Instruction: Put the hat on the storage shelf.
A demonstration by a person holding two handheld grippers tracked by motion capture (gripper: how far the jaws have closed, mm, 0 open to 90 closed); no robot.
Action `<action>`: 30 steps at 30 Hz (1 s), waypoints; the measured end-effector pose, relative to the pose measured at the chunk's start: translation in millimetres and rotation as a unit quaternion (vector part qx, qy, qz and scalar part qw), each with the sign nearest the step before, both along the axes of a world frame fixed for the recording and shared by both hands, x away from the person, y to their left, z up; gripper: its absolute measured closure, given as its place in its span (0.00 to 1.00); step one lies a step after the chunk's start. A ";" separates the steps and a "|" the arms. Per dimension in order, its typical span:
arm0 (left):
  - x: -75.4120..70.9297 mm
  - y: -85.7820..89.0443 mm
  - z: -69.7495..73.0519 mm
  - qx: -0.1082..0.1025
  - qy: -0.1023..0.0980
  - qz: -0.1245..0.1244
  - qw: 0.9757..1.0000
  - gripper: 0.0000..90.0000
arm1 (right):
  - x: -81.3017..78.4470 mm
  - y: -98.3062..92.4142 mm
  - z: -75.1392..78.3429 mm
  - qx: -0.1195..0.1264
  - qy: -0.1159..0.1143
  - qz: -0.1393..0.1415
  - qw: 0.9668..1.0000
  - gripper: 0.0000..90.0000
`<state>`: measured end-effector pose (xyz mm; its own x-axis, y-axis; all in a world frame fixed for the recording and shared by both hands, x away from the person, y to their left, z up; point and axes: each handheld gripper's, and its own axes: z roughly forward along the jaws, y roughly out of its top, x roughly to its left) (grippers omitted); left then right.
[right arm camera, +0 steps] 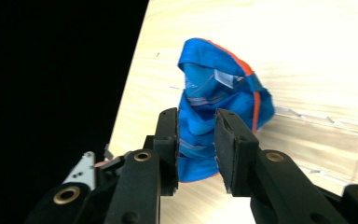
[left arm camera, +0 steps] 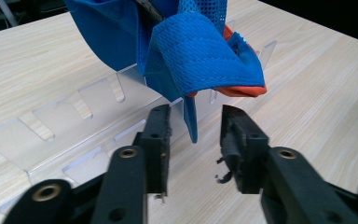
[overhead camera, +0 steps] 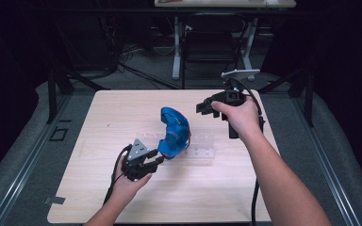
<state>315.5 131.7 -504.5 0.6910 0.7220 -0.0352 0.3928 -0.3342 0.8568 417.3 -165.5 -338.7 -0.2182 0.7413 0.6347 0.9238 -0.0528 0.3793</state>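
Note:
A blue mesh cap (overhead camera: 174, 127) with an orange edge stands propped on a clear acrylic rack (overhead camera: 202, 150) in the middle of the table. My left gripper (overhead camera: 156, 157) is at the cap's near end, open. In the left gripper view the cap (left arm camera: 200, 51) hangs just ahead, and its thin blue strap (left arm camera: 189, 122) dangles between the spread jaws of the left gripper (left arm camera: 193, 112), unclamped. My right gripper (overhead camera: 202, 107) hovers to the right of the cap, open and holding nothing. In the right gripper view its jaws (right arm camera: 196, 116) frame the cap (right arm camera: 214, 93) farther off.
The rack's slotted clear strips (left arm camera: 51, 126) run left of the cap across the light wooden table (overhead camera: 122, 108). The left gripper's grey plate (right arm camera: 81, 170) shows at the lower left of the right gripper view. Dark floor, black stands and a chair lie beyond the table's far edge.

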 end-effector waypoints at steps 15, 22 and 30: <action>-3.6 27.1 -8.9 -0.010 0.009 0.019 1.000 0.52 | -6.7 -8.3 -4.9 -0.073 -0.030 -0.013 0.997 0.69; -7.2 44.2 -11.8 -0.011 0.018 0.030 0.999 0.51 | -12.2 -13.8 -11.2 -0.107 -0.037 -0.019 0.993 0.65; -15.8 65.2 -17.7 -0.001 0.024 0.042 0.999 0.51 | -22.3 -22.5 -19.5 -0.132 -0.039 -0.025 0.990 0.66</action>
<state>299.7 196.9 -522.2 0.6256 0.7772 -0.0681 0.4603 -0.2972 0.8366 395.1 -188.0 -358.3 -0.2183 0.8905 0.3991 0.8895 0.0134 0.4567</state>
